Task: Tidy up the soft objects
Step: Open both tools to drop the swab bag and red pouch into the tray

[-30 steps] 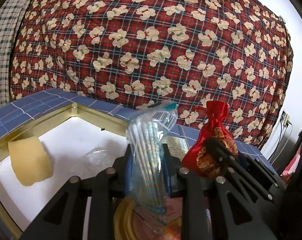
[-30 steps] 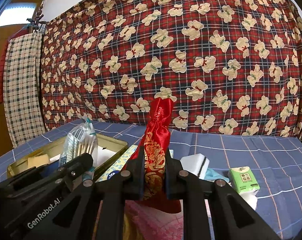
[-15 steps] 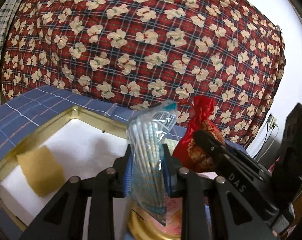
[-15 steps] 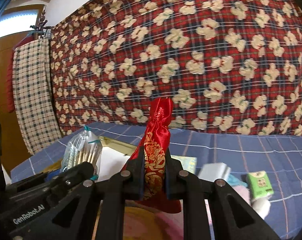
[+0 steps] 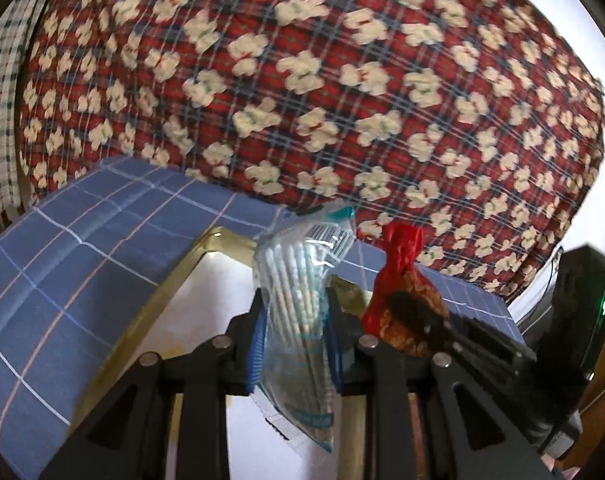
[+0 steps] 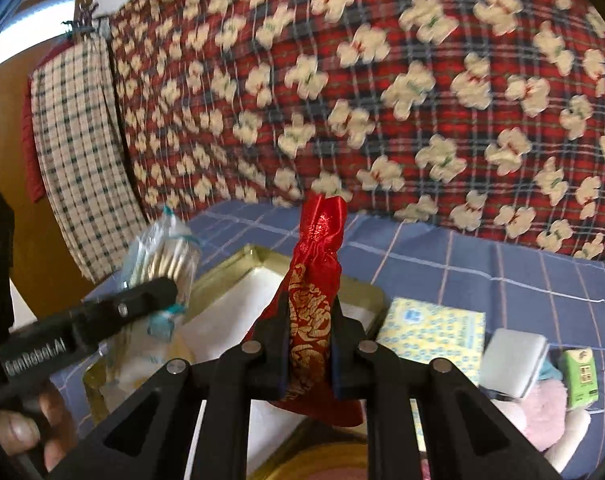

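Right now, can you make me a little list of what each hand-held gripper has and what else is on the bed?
left hand-held gripper: shut on bag of cotton swabs
right hand-held gripper: shut on red pouch
below them: gold tray with white lining
on blue checked cloth: yellow tissue pack, white sponge, green pack, pink plush

pouch [image 6: 316, 280]: glossy red satin cloth, gold print
swab bag [image 5: 298, 312]: clear, shiny plastic film
tin [image 6: 262, 256]: gold metal rim, dull sheen, white matt lining
bedspread [image 6: 502, 280]: blue checked cloth, matt, under the tin
quilt [image 5: 302, 80]: red plaid cloth, soft, behind the tin
grippers [image 6: 308, 344]: black matt plastic, small metal pins
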### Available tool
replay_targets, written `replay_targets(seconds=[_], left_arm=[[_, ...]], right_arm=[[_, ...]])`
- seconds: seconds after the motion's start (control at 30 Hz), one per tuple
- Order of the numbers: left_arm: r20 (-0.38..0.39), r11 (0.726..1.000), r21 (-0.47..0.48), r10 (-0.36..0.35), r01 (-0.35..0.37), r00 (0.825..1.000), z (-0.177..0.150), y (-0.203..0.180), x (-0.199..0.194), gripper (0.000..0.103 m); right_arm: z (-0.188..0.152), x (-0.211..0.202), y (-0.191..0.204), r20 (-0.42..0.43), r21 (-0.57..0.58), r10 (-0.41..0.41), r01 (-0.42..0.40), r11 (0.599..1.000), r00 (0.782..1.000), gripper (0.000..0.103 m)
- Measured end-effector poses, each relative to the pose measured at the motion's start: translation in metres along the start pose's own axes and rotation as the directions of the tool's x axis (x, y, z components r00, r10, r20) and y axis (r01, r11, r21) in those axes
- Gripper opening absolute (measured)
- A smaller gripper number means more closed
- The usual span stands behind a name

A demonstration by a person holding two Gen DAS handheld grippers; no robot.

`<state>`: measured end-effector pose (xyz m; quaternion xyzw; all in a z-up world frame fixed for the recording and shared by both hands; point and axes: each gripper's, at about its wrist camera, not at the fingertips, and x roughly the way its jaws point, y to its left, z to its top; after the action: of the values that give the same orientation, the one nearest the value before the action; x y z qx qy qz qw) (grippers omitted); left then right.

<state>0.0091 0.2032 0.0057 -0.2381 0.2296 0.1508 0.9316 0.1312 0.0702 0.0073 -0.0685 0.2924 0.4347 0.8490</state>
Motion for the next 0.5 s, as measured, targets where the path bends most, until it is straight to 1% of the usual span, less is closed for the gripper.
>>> replay_targets(seconds=[0.13, 0.23, 0.27, 0.3, 0.37, 0.4, 0.43, 0.47, 0.5], left_arm=[[-0.066, 0.999, -0.035, 0.007, -0.009, 0.998, 0.012, 0.019, 0.017, 0.024], [-0.123, 0.997, -0.073, -0.004, -0.005, 0.992, 0.015, 0.032, 0.031, 0.025], [-0.135, 0.997, -0.071, 0.000, -0.010, 0.991, 0.015, 0.033, 0.035, 0.026], [-0.148, 0.997, -0.071, 0.005, -0.016, 0.989, 0.015, 0.035, 0.039, 0.029], [-0.162, 0.995, -0.092, 0.019, -0.034, 0.987, 0.014, 0.041, 0.045, 0.043], [-0.163, 0.995, -0.098, 0.020, -0.036, 0.986, 0.014, 0.043, 0.046, 0.047], [-0.159, 0.994, -0.104, 0.023, -0.040, 0.987, 0.014, 0.045, 0.045, 0.056], [-0.151, 0.993, -0.110, 0.022, -0.039, 0.988, 0.014, 0.046, 0.043, 0.063], [-0.141, 0.993, -0.117, 0.013, -0.029, 0.990, 0.014, 0.047, 0.040, 0.064]], right_arm=[[0.001, 0.020, 0.006, -0.066, -0.015, -0.004, 0.003, 1.000, 0.998, 0.017], [0.001, 0.028, 0.008, -0.095, -0.011, 0.008, -0.009, 1.000, 0.995, 0.017], [0.001, 0.030, 0.009, -0.100, -0.013, 0.010, -0.011, 1.000, 0.995, 0.022], [0.002, 0.030, 0.009, -0.100, -0.012, 0.012, -0.013, 1.000, 0.995, 0.026], [0.004, 0.028, 0.010, -0.084, -0.005, 0.024, -0.025, 1.000, 0.996, 0.046], [0.004, 0.026, 0.010, -0.074, -0.003, 0.029, -0.030, 1.000, 0.997, 0.049], [0.005, 0.022, 0.009, -0.059, 0.001, 0.035, -0.035, 0.999, 0.998, 0.053], [0.005, 0.020, 0.008, -0.049, 0.003, 0.037, -0.037, 0.999, 0.998, 0.053], [0.004, 0.016, 0.007, -0.039, 0.006, 0.034, -0.034, 0.999, 0.999, 0.053]])
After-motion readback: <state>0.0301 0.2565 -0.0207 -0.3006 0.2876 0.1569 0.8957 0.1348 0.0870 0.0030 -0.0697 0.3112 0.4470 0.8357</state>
